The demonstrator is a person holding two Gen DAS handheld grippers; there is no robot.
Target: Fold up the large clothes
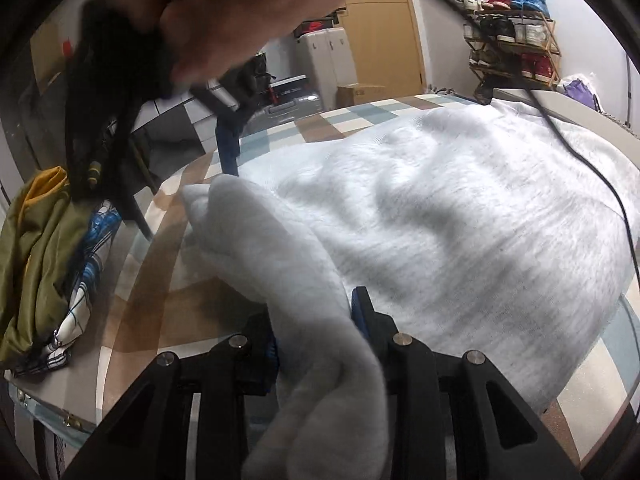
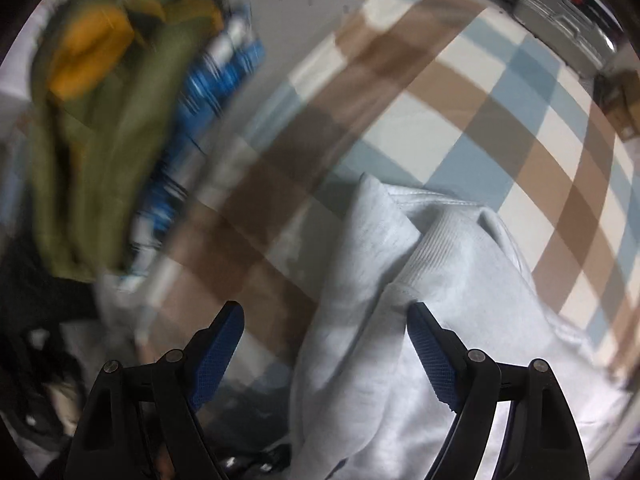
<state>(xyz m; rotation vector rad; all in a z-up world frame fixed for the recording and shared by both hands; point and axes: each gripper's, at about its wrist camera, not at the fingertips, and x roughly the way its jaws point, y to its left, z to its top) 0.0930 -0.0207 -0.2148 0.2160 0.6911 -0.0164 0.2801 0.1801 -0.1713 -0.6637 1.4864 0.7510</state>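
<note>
The left claw (image 1: 316,328) is built of black plastic arms, each link pinned with a round silver screw head, and its fingers carry blue pads. The right claw (image 2: 326,344) matches it: black angular arms, silver pins at the joints, and blue pads (image 2: 218,356) with a fine dotted grip texture (clearest near its tips). A thin black cable (image 1: 580,160) runs at far right.
</note>
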